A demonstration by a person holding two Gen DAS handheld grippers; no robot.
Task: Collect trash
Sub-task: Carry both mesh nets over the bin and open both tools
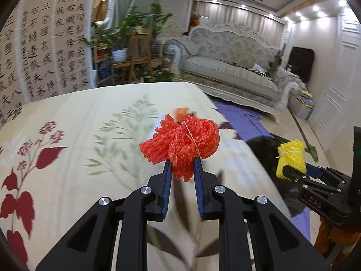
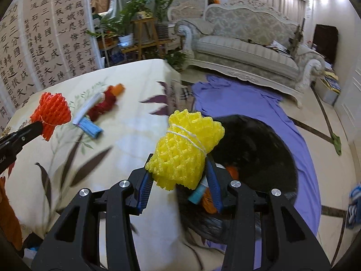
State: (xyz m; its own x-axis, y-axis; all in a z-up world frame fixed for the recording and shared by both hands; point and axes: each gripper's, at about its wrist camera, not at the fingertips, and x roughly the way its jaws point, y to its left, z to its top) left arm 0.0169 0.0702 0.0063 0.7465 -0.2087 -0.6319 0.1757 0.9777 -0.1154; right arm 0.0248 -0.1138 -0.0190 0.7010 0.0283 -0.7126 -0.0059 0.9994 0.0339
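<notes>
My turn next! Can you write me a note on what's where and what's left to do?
Left gripper: shut on red net, above the table.
Right gripper: shut on yellow net, over the black bag.
Done: some trash already in the bag.
Left: drop both nets in; then collect the blue roll, white roll, dark red wad and orange piece from the table.

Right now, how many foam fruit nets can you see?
2. The red foam net sits in the left gripper jaws above the table; the yellow foam net in the right gripper. More may be hidden.
</notes>
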